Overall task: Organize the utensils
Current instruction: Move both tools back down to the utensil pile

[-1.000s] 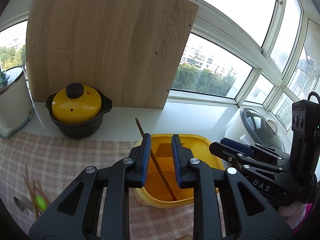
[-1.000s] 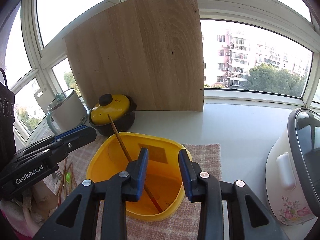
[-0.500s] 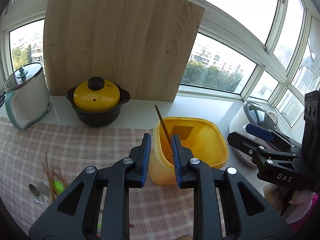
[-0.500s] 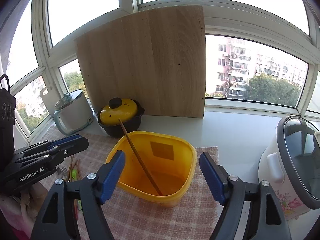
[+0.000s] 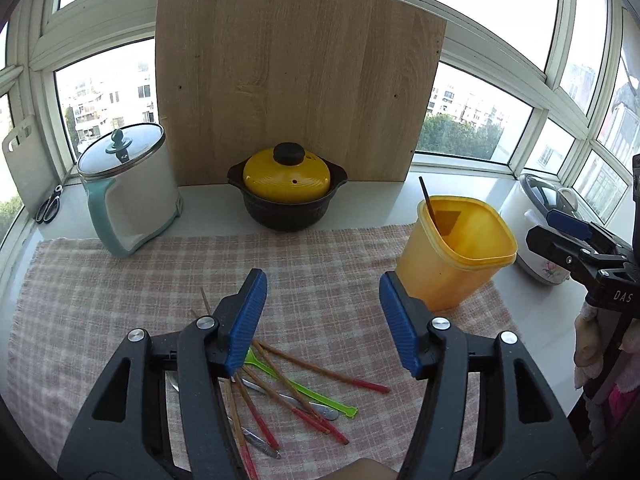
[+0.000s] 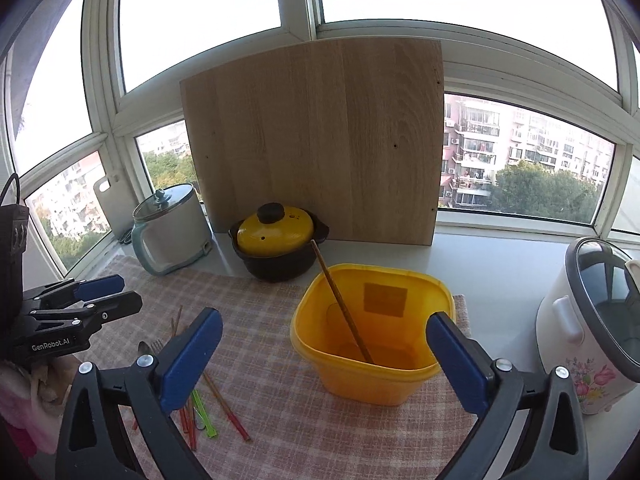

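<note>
Red-tipped wooden chopsticks (image 5: 320, 370), green plastic fork (image 5: 304, 386), metal spoon lie heaped on pink checked cloth (image 5: 120, 280) — one chopstick (image 6: 344, 308) leans inside yellow plastic tub (image 6: 372, 376). Your left gripper (image 5: 322, 320) over heap, jaws opening, empty; your right gripper (image 6: 320, 354) jaws opening, empty, before tub.

Spoon (image 5: 320, 410) and chopsticks (image 5: 280, 392) partly behind left hand-held gripper (image 5: 322, 320)

One chopstick (image 6: 345, 309) inside yellow container (image 6: 372, 376)

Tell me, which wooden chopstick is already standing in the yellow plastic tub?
The lone brown chopstick leaning in the yellow plastic tub; the red-tipped chopsticks lie on the checked cloth.
</note>
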Action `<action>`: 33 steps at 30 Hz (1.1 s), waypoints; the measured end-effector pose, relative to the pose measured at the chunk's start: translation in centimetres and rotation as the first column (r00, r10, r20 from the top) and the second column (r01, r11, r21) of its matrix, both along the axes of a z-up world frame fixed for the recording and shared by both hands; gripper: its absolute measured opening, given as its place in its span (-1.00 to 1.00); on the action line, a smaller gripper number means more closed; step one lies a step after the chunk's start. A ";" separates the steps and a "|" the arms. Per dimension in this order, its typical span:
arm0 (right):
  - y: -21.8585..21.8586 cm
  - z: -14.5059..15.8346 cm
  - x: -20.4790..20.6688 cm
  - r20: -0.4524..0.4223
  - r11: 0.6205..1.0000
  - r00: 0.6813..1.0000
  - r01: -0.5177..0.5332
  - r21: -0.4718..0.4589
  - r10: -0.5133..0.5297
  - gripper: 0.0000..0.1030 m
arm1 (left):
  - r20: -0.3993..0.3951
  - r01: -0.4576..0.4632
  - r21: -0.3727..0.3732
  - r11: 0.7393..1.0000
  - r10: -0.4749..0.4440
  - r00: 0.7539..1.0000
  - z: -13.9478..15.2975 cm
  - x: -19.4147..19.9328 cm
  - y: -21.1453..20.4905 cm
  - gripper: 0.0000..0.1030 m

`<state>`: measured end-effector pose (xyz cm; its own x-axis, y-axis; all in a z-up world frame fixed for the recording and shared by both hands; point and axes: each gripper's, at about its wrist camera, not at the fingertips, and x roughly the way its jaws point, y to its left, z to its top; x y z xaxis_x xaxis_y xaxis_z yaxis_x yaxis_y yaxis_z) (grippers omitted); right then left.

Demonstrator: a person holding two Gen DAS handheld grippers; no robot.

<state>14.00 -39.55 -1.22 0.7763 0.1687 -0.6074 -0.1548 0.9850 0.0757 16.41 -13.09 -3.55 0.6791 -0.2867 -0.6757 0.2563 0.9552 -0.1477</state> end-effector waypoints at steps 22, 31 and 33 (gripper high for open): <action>12.2 -5.9 1.9 -0.259 0.954 0.935 -0.278 -0.113 0.242 0.68 | -0.315 -0.058 -0.042 0.997 0.042 0.948 -9.8 -1.9 11.5 -0.34; 14.1 -10.1 4.0 -0.424 0.903 0.838 -0.419 -0.098 0.343 0.29 | -0.410 -0.036 -0.060 0.998 0.008 0.912 -13.0 -0.9 9.5 -0.52; 14.4 -10.9 4.6 -0.454 0.895 0.816 -0.438 -0.085 0.357 0.23 | -0.424 -0.037 -0.054 0.998 0.011 0.906 -13.5 -0.5 9.2 -0.59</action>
<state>18.62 -25.18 -12.14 0.3316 0.2652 -0.9054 -0.5297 0.8464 0.0540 15.87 -3.86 -17.04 0.3405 -0.3222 -0.8833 0.1342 0.9465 -0.2935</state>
